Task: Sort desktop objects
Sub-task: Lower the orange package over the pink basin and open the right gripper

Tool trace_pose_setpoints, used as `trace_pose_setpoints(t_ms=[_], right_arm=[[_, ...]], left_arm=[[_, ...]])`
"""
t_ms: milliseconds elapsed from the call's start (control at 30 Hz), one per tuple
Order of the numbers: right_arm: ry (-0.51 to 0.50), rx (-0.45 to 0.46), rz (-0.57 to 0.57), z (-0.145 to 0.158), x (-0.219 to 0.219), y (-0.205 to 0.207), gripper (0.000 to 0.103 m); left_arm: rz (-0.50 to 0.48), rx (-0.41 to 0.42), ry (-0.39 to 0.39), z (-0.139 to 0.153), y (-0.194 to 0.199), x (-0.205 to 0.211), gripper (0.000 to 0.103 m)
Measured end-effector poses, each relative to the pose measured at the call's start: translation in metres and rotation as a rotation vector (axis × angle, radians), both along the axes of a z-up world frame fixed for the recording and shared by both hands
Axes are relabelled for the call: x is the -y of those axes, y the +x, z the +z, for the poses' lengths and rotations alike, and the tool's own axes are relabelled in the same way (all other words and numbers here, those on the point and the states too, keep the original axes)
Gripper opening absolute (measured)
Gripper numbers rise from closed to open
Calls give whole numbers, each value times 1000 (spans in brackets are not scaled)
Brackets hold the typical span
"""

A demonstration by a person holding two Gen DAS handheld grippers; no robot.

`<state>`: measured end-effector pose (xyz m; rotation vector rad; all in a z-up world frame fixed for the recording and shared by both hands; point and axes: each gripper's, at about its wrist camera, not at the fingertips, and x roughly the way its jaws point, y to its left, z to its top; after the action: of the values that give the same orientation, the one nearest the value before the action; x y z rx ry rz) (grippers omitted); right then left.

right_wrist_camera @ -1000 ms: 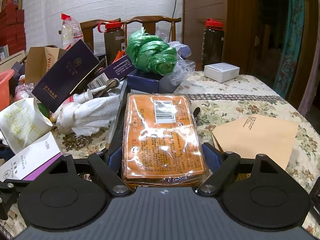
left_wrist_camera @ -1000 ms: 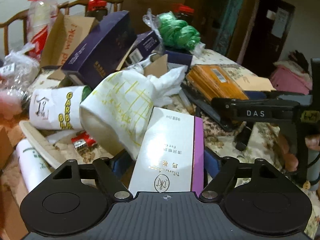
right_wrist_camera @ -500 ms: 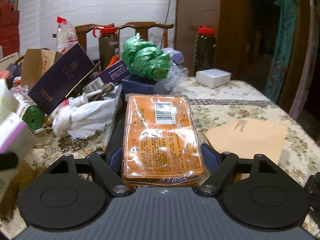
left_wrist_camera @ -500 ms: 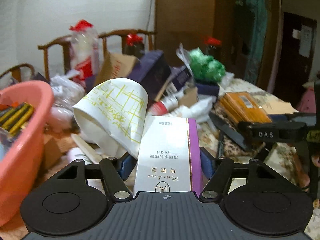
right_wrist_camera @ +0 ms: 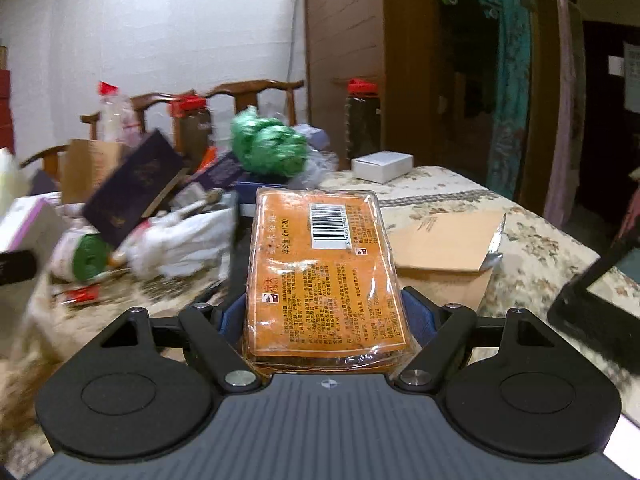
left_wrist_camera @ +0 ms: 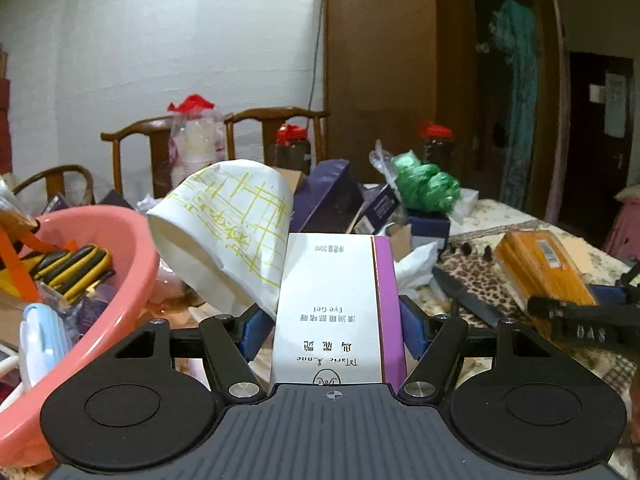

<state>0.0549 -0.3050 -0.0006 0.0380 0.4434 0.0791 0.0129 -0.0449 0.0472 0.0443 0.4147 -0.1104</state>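
My left gripper (left_wrist_camera: 332, 322) is shut on a white and purple eye-gel box (left_wrist_camera: 336, 312) and holds it lifted above the table. A white paper cup with yellow lines (left_wrist_camera: 224, 232) leans against the box's left side. My right gripper (right_wrist_camera: 326, 312) is shut on an orange plastic-wrapped pack (right_wrist_camera: 324, 276) with a barcode, held above the table. The pack and the right gripper also show in the left wrist view (left_wrist_camera: 540, 268) at the right.
A pink basin (left_wrist_camera: 100, 280) holding cables and packets is at the left. The floral tablecloth (right_wrist_camera: 540, 248) carries a brown envelope (right_wrist_camera: 444, 240), a white box (right_wrist_camera: 382, 166), a green bag bundle (right_wrist_camera: 268, 152), dark purple boxes (right_wrist_camera: 132, 188) and a white cloth (right_wrist_camera: 188, 240). Chairs stand behind.
My left gripper has lifted the eye-gel box and swung left, so the pink basin has come into view. My right gripper has raised the orange pack off the table.
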Motion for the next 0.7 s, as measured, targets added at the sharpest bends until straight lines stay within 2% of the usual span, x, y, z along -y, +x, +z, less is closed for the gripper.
trace_pose_setpoints(t_ms=[200,400,567,700], right_arm=[[-23,68,98,26,-29,-42,82],[-12,97,205,52,-63,-53,82],[-32,106,300,73,-104,-46,82],[-51,111,393,96,-155,-33,82]], left_arm=[[-29,21,-10,5,-26,-3,69],[9,82,-6,31,-50,-28,68],[81,100,-16,64,-53,-70,69],[185,126,4,89,-48,-106,74]])
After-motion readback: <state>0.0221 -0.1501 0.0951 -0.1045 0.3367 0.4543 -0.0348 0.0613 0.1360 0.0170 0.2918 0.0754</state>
